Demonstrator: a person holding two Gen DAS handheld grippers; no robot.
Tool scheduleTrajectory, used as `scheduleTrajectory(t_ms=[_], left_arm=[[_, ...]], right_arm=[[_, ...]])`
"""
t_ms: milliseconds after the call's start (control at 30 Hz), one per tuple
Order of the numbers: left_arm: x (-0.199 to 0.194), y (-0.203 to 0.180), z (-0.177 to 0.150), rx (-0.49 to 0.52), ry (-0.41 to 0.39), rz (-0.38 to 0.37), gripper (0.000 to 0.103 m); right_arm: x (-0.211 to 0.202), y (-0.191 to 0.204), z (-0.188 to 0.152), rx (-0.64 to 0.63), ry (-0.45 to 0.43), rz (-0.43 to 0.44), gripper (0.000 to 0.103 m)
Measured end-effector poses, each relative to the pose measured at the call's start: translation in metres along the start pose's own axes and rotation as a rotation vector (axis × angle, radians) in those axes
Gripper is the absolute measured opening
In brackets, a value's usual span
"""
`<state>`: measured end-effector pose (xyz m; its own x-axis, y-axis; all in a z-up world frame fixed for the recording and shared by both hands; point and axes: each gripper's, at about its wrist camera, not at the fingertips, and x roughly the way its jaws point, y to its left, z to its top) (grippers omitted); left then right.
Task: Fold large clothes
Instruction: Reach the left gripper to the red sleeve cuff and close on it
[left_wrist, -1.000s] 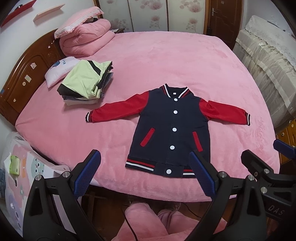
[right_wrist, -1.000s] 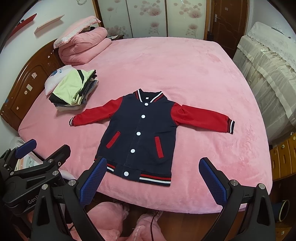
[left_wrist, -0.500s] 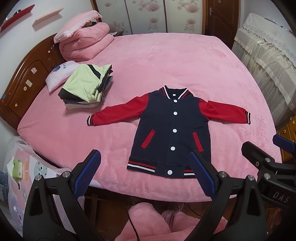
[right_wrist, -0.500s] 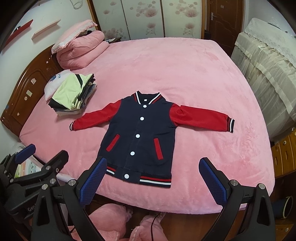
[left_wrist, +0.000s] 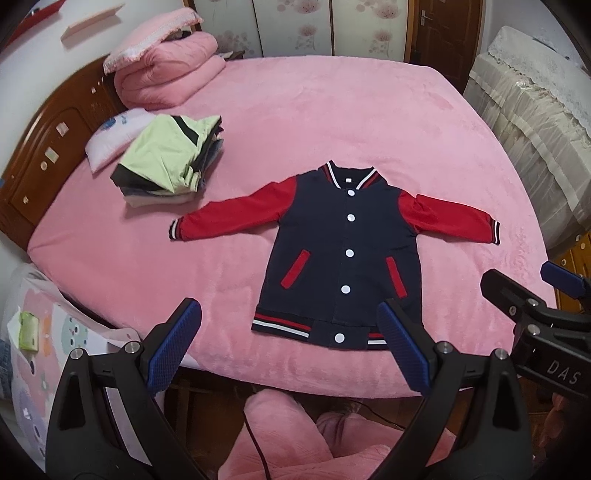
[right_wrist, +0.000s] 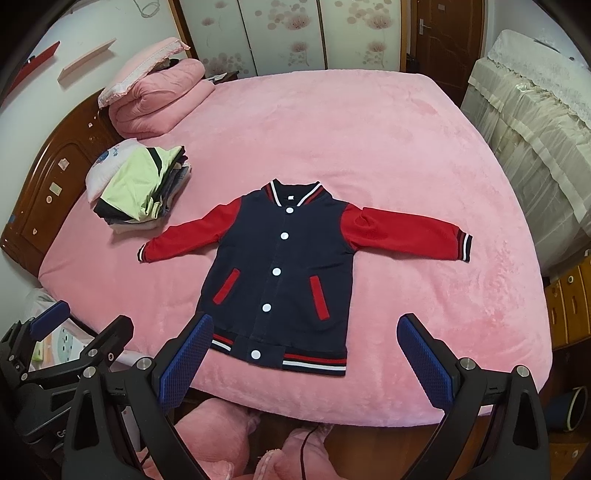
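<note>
A navy baseball jacket (left_wrist: 343, 243) (right_wrist: 284, 273) with red sleeves and white snaps lies flat and buttoned on the pink bed (left_wrist: 314, 110) (right_wrist: 351, 129), both sleeves spread out, hem toward me. My left gripper (left_wrist: 290, 345) hovers open near the bed's front edge, just short of the hem, holding nothing. My right gripper (right_wrist: 306, 362) also stands open in front of the hem, empty. Each gripper shows at the side of the other's view.
A stack of folded clothes (left_wrist: 170, 162) (right_wrist: 144, 184) sits left of the jacket beside a small pillow. A rolled pink quilt (left_wrist: 166, 74) lies by the wooden headboard (left_wrist: 44, 147). A covered piece of furniture (right_wrist: 535, 122) stands to the right. Pink slippers (left_wrist: 295, 435) are below.
Both grippers have drifted slightly forward and the views have shifted a little; the jacket lies as before and both grippers stay open.
</note>
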<state>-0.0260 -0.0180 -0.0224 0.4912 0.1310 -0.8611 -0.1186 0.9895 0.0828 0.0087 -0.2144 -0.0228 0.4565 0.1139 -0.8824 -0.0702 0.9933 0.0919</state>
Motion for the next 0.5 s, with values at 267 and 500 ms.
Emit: scheduleTrajectory(t_ms=[267,500], left_arm=[[0.052,0.055,0.000,-0.161,0.141,-0.126,0.095],[0.149,0.128,-0.032,-0.417,0.431,-0.243,0.084]], right_arm=[[0.042,0.034,0.010,0.000,0.084,-0.001,0.101],[0.121,0.076,-0.003,0.056,0.255,-0.051,0.101]])
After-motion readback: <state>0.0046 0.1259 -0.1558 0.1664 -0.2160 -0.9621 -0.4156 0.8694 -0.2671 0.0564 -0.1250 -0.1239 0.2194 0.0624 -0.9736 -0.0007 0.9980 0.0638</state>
